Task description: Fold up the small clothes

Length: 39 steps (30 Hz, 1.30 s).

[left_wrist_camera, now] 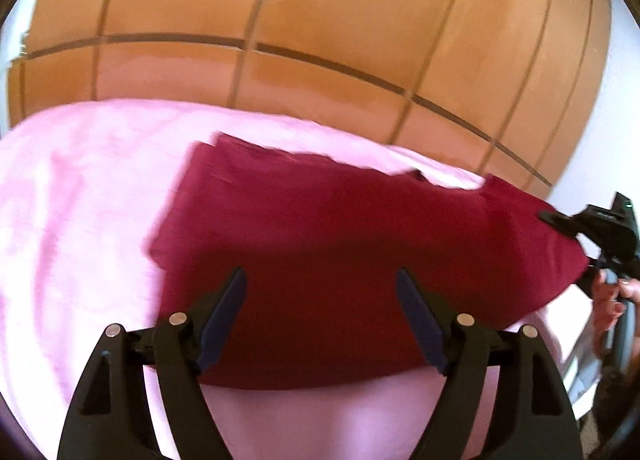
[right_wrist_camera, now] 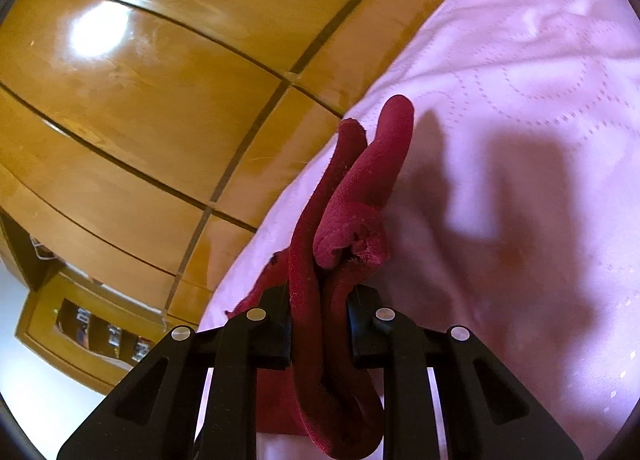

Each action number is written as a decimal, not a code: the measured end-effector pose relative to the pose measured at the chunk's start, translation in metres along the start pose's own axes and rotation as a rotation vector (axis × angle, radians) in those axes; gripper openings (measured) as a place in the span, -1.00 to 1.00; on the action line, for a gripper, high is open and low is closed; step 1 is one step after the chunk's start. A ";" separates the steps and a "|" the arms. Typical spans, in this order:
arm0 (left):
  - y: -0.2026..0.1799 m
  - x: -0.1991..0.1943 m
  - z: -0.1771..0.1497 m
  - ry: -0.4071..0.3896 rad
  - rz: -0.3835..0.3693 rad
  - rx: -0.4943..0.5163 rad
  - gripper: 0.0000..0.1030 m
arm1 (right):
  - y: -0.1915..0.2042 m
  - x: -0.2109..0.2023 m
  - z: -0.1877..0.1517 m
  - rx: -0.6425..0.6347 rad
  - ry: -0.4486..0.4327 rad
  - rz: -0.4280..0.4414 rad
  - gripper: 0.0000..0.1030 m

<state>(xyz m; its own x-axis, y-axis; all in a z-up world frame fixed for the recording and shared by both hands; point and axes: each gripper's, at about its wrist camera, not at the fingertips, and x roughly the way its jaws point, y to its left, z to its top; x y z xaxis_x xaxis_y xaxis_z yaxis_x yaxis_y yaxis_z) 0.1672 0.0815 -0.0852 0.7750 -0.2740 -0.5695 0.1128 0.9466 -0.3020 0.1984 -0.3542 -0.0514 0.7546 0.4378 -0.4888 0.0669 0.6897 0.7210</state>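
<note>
Garment: the dark red cloth (left_wrist_camera: pixel 320 228) lay on the pink bedspread (left_wrist_camera: pixel 80 200), its far edge flat toward 11 o'clock and its right end raised toward 3 o'clock in my left view.
Right gripper: my right gripper (right_wrist_camera: pixel 320 324) was clamped on a bunched edge of the cloth, folds spilling past the pads toward 12 o'clock.
Left gripper: my left gripper (left_wrist_camera: pixel 320 320) stood with jaws wide apart over the near edge, nothing between them.
Step in hand: I judged I was carrying the held end over for a fold.
Doing it well: keep the grip firm, carry the end low and level, and line up the edges before letting go.
Surroundings: wooden cupboard doors (left_wrist_camera: pixel 320 40) stood beyond the bed at 12 o'clock.
</note>
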 end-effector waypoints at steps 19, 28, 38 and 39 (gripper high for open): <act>0.077 0.000 -0.024 0.027 0.118 -0.151 0.52 | 0.131 0.028 -0.019 -0.217 0.055 0.041 -0.64; 0.096 -0.005 -0.026 0.004 0.160 -0.179 0.62 | 0.178 0.077 -0.050 -0.279 0.160 0.092 -0.64; 0.091 0.002 -0.027 0.014 0.156 -0.143 0.71 | 0.200 0.142 -0.098 -0.332 0.292 0.092 -0.64; 0.091 0.002 -0.027 0.015 0.154 -0.144 0.72 | 0.202 0.148 -0.104 -0.346 0.304 0.089 -0.64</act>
<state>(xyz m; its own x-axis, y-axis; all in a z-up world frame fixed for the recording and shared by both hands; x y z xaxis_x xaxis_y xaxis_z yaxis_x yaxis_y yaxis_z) 0.1623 0.1623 -0.1346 0.7671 -0.1317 -0.6279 -0.0971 0.9436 -0.3165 0.2558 -0.0904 -0.0295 0.5184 0.6176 -0.5915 -0.2497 0.7709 0.5860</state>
